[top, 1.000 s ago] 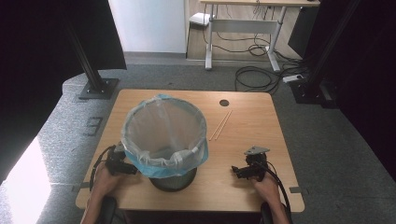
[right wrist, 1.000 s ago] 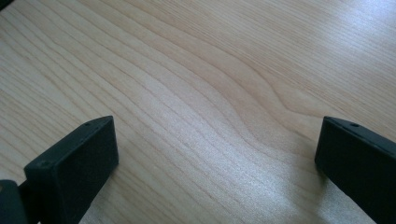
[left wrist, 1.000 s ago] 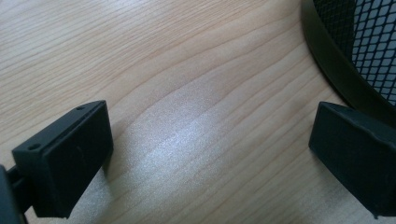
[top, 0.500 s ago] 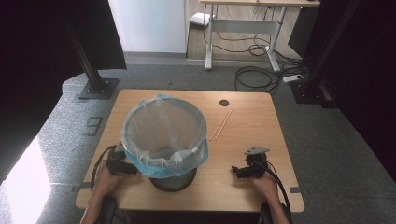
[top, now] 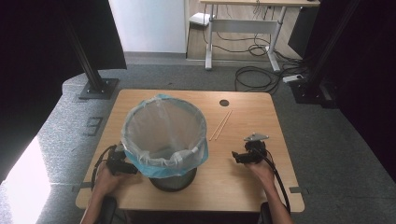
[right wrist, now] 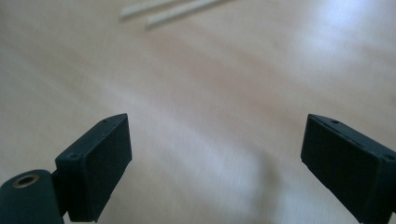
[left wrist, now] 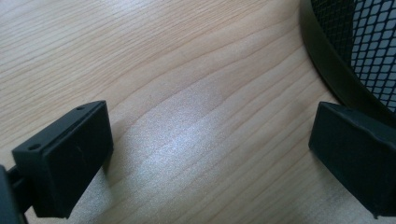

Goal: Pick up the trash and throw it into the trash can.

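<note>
Now my right gripper has just been closing slightly, jaws wide with nothing between, aimed at the 2 chopsticks lying ahead. My left gripper rests open, empty, beside the bin to steady it.

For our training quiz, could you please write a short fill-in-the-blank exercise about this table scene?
1. The mesh bin is lined with a clear ____ whose blue edge folds over the rim.
2. Two thin wooden sticks lie on the table to the ____ of the bin in the high view.
3. The right claw points toward the ____, jaws apart with nothing between them.
4. The left claw sits beside the bin's black ____.

Missing words: bag; right; sticks; base
</note>
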{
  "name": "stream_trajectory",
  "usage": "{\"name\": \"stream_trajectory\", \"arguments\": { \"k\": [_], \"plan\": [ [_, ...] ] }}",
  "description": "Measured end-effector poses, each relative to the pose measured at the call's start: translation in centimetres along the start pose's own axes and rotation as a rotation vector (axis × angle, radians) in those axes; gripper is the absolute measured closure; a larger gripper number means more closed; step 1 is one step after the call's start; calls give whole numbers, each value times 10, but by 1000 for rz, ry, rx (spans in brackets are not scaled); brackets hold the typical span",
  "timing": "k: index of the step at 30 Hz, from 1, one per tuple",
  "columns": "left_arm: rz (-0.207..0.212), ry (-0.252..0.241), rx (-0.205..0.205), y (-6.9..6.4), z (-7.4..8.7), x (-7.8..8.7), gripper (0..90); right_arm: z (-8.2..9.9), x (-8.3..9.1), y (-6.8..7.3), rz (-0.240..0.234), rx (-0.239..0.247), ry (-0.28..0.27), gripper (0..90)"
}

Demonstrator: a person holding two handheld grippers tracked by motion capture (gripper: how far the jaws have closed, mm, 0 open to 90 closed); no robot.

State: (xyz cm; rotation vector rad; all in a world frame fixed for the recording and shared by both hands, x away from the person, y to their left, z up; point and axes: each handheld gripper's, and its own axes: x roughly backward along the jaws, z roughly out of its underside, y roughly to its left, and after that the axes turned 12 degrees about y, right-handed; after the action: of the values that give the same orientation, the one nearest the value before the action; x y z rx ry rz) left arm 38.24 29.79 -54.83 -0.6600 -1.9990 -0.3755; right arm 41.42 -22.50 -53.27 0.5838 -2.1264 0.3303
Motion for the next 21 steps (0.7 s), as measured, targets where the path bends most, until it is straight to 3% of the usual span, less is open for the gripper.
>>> {"name": "stream_trajectory", "arguments": {
  "k": [2, 3, 9, 13, 17, 19, 20, 21],
  "plan": [
    [0, 0, 0, 0, 0, 0, 0, -25, -9, -3, 16, 0, -8, 86],
    [0, 0, 0, 0, 0, 0, 0, -25, -9, -3, 16, 0, -8, 86],
    [0, 0, 0, 0, 0, 0, 0, -69, -40, 2, 29, 17, 12, 122],
    [0, 0, 0, 0, 0, 0, 0, -87, -58, 11, 26, 2, 12, 126],
    [0, 0, 0, 0, 0, 0, 0, -99, -75, 18, 66, -19, 33, 161],
    [0, 0, 0, 0, 0, 0, 0, -97, -83, 17, 90, -45, 59, 174],
    [0, 0, 0, 0, 0, 0, 0, -95, -84, 14, 90, -90, 55, 197],
    [0, 0, 0, 0, 0, 0, 0, -93, -81, 10, 76, -144, 62, 304]
  ]
}}
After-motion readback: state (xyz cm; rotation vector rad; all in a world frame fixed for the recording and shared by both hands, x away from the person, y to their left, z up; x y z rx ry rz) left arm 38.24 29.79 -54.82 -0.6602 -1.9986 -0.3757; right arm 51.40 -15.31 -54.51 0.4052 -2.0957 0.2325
